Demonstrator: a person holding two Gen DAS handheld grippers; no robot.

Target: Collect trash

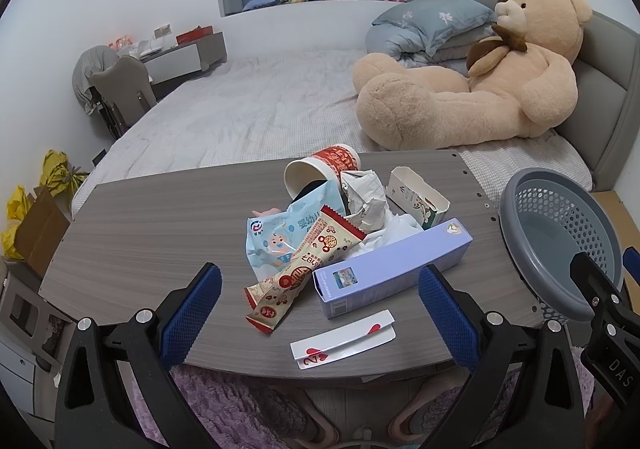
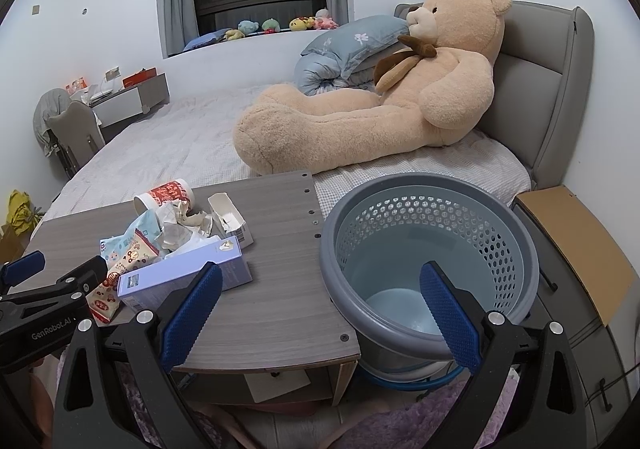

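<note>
Paper cup (image 1: 320, 173) mouth half buried under blue wipes packet (image 1: 288, 237), crumpled paper (image 1: 366, 201) overlapping white tissue (image 1: 396, 229), purple box (image 2: 176, 277) partly behind right gripper's finger (image 2: 192, 313).

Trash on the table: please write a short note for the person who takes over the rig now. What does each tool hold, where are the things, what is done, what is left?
Left tool: open, holds nothing, low in front of the pile.
Right tool: open, holds nothing, between the table edge and the basket.
On the table: paper cup on its side, crumpled paper, small open carton, baby wipes pack, snack wrapper, long lilac box, playing card at the near edge.
Grey basket: right of the table; nothing visible in it.
Done: nothing collected.
Left: move every piece into the basket.
</note>
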